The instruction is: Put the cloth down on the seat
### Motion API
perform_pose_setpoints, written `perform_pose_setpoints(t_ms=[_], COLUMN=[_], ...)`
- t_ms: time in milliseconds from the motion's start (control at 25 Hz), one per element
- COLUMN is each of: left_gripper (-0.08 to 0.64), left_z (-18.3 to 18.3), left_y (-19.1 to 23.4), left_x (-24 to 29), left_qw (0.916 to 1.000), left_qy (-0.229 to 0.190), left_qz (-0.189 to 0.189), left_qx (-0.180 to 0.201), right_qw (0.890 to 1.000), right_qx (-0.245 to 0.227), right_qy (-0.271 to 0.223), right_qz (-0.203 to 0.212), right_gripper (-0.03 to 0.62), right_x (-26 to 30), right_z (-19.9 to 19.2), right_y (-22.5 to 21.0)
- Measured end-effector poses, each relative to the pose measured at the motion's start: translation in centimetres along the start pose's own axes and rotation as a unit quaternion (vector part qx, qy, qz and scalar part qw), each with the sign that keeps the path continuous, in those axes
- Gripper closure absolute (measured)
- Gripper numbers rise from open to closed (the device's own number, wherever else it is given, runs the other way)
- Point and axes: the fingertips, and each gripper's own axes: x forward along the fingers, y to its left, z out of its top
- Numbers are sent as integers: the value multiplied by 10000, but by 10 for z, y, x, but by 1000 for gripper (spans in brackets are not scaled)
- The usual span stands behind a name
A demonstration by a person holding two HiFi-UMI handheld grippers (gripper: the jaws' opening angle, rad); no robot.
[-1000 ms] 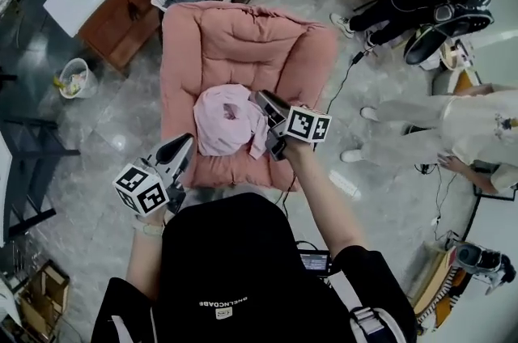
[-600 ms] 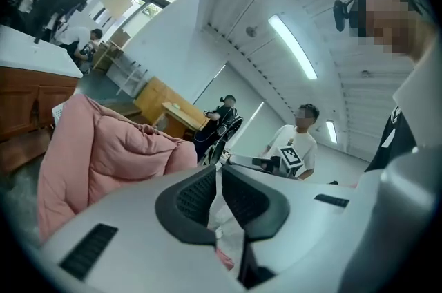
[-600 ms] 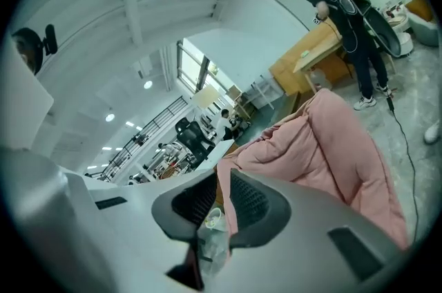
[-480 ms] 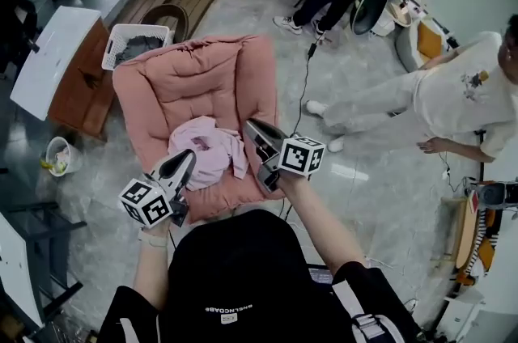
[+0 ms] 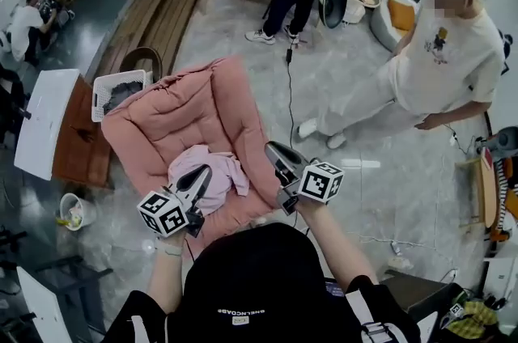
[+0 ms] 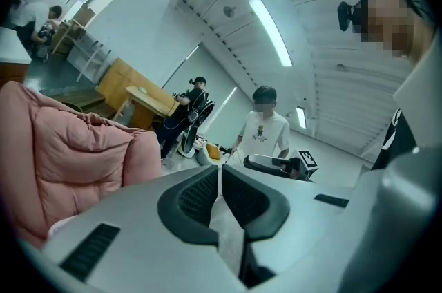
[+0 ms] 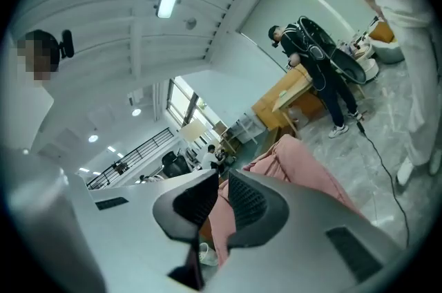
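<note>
The cloth (image 5: 222, 167) lies crumpled on the cushion of the pink seat (image 5: 178, 115), toward its front edge, a paler pink heap against the padding. My left gripper (image 5: 201, 172) hangs over the near side of that heap, right at the seat's front edge; whether it touches the fabric I cannot tell from above. In the left gripper view its jaws sit together with only a hairline between the pads, gripping nothing, and the seat's puffy back fills the left of that view. My right gripper (image 5: 274, 149) is off the seat's right side, just beside the armrest and clear of the cloth. In the right gripper view its jaws are closing, with a narrow slit between the pads and nothing caught in it; through the slit I see only the pink of the seat further off. A white basket (image 5: 120, 91) with dark contents stands just past the seat's back left corner, and a brown cabinet with a white top (image 5: 48, 131) is to the seat's left. A person in a pale T-shirt (image 5: 441, 66) stands well off to the seat's right, and a black cable (image 5: 289, 91) runs along the floor on that same side.
</note>
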Motion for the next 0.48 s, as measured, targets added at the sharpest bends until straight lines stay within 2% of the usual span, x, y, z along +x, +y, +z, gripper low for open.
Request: perform_pose_setpoints(t_ms=[200, 480], left_gripper=[540, 540], left_z=[-1, -14], left_y=[-22, -64], left_x=[30, 69], left_qw=[9987, 9929], left_qy=[216, 510], left_qz=[-433, -989], left_qx=[187, 428], right_qw=[9981, 9914], right_qx=[4, -97], right_qy=[-585, -1131], right_qz=[-211, -644], right_gripper=[532, 535], right_x=[-52, -127], right_z=[19, 29], right_y=[-9, -31])
